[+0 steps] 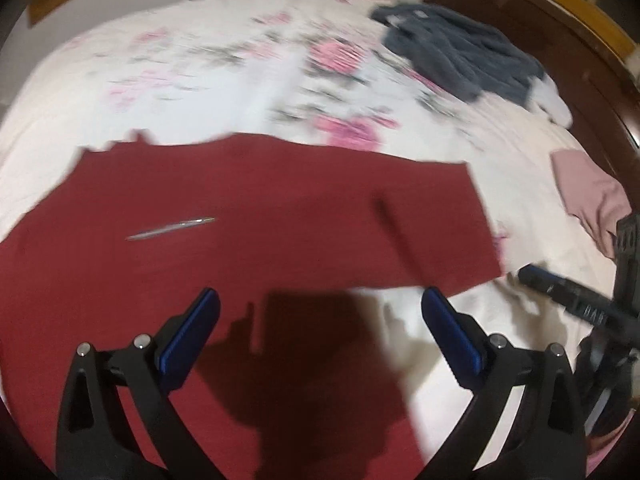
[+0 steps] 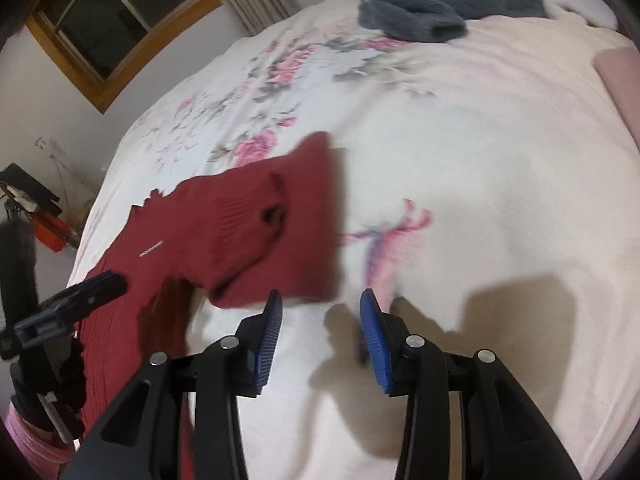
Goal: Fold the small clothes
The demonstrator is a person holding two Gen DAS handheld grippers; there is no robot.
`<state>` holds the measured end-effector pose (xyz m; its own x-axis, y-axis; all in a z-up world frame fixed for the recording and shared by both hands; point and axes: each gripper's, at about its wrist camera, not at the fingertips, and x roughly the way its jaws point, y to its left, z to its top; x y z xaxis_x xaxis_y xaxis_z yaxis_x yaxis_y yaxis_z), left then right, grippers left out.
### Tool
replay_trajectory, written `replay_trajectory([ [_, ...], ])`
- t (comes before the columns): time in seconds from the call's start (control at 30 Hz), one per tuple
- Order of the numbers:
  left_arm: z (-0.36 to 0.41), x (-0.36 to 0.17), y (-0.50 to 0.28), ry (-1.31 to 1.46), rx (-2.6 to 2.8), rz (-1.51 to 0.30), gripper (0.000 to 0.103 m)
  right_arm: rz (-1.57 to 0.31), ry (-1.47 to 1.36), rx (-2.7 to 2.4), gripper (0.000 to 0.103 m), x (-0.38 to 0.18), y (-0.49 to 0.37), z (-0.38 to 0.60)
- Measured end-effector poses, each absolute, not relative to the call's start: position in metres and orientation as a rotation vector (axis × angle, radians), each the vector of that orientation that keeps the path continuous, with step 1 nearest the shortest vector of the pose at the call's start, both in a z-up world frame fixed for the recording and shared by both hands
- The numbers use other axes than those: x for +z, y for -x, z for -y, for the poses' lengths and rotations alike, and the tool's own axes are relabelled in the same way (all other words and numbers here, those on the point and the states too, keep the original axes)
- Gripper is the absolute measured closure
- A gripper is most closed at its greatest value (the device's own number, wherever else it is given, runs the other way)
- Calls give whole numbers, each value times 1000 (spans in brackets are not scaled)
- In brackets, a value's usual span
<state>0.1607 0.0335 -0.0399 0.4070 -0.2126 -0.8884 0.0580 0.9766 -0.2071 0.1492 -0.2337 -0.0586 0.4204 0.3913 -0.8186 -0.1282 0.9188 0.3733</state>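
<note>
- Red knit garment point(image 1: 248, 216) lies spread on the floral bed point(image 1: 192, 80), one sleeve already folded across its body.
- Left gripper point(image 1: 320, 312) hovers over its near edge, jaws apart and holding nothing; right gripper point(image 2: 320, 312) is likewise released, just beside the sleeve end.
- Best practice, I judge: pinch matching corners, lift evenly, fold flat.
- Motion blur hides the edges; the garment's lower part is cut off.
</note>
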Motion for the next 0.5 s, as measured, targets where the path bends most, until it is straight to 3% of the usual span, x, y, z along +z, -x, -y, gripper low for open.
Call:
replay_trajectory([
  [0.37,30,-84,-208,88,-187,-1211,7,-1098,-274,309,61,-82,-136,267],
  [0.4,32,-87,-208,96,-196,-1219,15,-1096,-276,309,61,-83,-136,268],
  [0.43,33,-90,-209,126,-226,-1235,34,-1096,-277,311,61,-83,-136,268],
  [0.5,31,-93,-210,189,-258,-1250,50,-1096,-274,310,61,-83,-135,267],
])
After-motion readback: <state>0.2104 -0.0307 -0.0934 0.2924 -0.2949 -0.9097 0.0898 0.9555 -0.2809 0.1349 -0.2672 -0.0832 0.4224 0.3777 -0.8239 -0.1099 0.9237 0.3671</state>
